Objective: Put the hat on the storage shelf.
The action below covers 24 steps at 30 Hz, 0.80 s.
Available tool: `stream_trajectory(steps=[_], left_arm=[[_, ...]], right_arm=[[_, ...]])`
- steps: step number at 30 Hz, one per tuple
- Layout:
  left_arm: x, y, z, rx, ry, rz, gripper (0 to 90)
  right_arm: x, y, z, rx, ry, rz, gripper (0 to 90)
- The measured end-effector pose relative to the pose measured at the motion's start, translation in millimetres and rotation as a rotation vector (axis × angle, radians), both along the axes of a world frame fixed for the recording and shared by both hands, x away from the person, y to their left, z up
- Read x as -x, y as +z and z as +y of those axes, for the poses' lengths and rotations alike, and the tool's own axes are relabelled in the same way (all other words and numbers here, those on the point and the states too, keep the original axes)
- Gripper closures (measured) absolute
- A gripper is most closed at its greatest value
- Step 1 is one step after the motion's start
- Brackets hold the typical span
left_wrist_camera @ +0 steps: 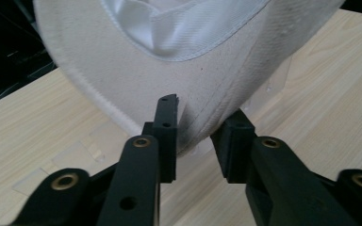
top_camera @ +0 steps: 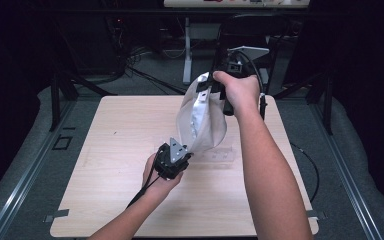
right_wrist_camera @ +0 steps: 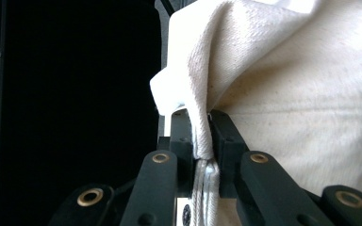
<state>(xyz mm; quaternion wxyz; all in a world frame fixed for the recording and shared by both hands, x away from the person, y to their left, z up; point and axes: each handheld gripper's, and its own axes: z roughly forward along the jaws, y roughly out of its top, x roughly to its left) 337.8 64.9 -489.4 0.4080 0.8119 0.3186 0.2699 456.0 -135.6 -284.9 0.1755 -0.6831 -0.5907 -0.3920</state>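
A white cloth bag (top_camera: 200, 120) hangs in the air over the wooden table (top_camera: 115, 135), stretched between both grippers. My right gripper (top_camera: 216, 92) holds it from above and is shut on a gathered fold at its top edge (right_wrist_camera: 201, 136). Below, my left gripper (top_camera: 182, 151) sits at the bag's lowest point. In the left gripper view the bag's rounded, stitched bottom (left_wrist_camera: 146, 80) is wedged between the two jaws (left_wrist_camera: 194, 129), touching both. In the right gripper view the cloth (right_wrist_camera: 287, 94) spreads to the right.
A flat clear plastic piece (top_camera: 221, 156) lies on the table just right of the left gripper. Beyond the table's far edge are dark stands, cables and a white table leg (top_camera: 187, 55). Metal rails (top_camera: 25, 170) run along both sides.
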Motion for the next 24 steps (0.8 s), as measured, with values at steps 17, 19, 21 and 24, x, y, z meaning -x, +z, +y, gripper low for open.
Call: stream_trajectory(steps=[17,19,21,24], left_arm=[[-22.2,2.2,8.6,0.131,-0.149,0.078,81.7],[-23.2,-0.8,6.5,0.133,-0.160,0.080,81.9],[-24.3,-3.9,5.3,0.137,-0.168,0.090,82.1],[-24.4,-9.6,2.7,0.135,-0.171,0.100,82.1]], right_arm=[[-1.0,-0.8,-0.8,0.030,0.006,-0.021,81.1],[-1.5,-3.1,-1.0,0.035,0.006,-0.017,81.1],[-2.0,-5.9,-0.7,0.040,0.008,-0.013,81.1],[-2.6,-9.7,-0.1,0.050,0.013,-0.005,81.1]])
